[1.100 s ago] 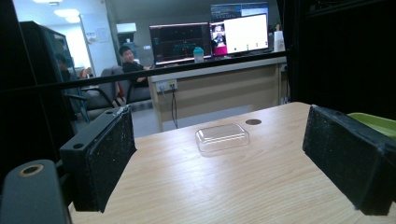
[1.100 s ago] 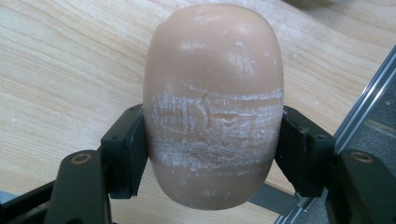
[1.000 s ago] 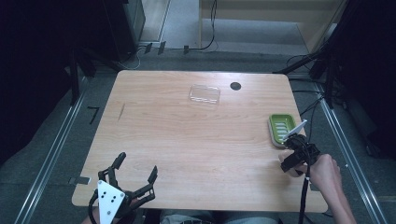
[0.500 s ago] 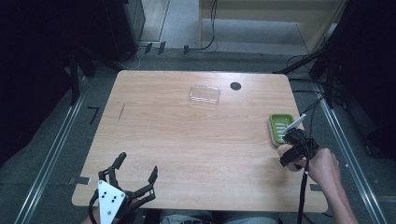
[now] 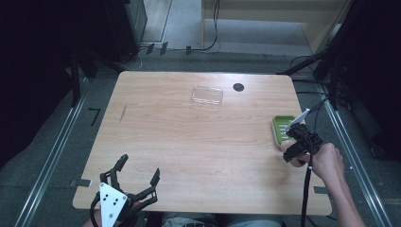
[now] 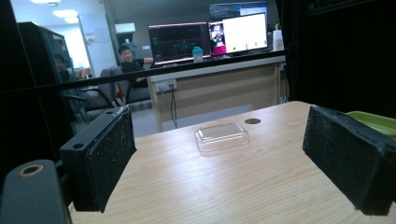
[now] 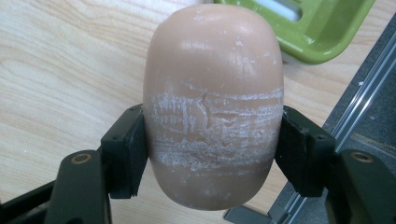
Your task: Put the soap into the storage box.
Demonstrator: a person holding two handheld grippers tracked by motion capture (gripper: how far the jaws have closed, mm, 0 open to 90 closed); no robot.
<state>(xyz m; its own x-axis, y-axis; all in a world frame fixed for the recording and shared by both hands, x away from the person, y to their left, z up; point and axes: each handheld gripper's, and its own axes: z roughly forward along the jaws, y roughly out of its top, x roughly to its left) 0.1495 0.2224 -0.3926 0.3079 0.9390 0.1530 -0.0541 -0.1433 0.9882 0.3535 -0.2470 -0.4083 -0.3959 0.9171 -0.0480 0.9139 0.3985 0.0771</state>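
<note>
1. High view: the wooden table (image 5: 189,142) carries a clear plastic lid (image 5: 207,95) toward 12 o'clock and a small dark hole (image 5: 238,87) just to the right of it. The green soap dish (image 5: 280,129) lies at 3 o'clock, at the table edge. The right gripper (image 5: 294,150) is just below the dish, at about 4 o'clock. The left gripper (image 5: 137,172) hovers at 7 o'clock, jaws spread apart and empty.

2. Left gripper view: the two black pads (image 6: 109,154) stand wide apart. The clear lid (image 6: 222,136) lies far ahead between them, at 12 o'clock.

3. Right gripper view: the jaws are clenched on a beige soap bar (image 7: 212,102), pressing its two sides. The green dish (image 7: 308,28) is just beyond the bar, at 1 o'clock.
</note>
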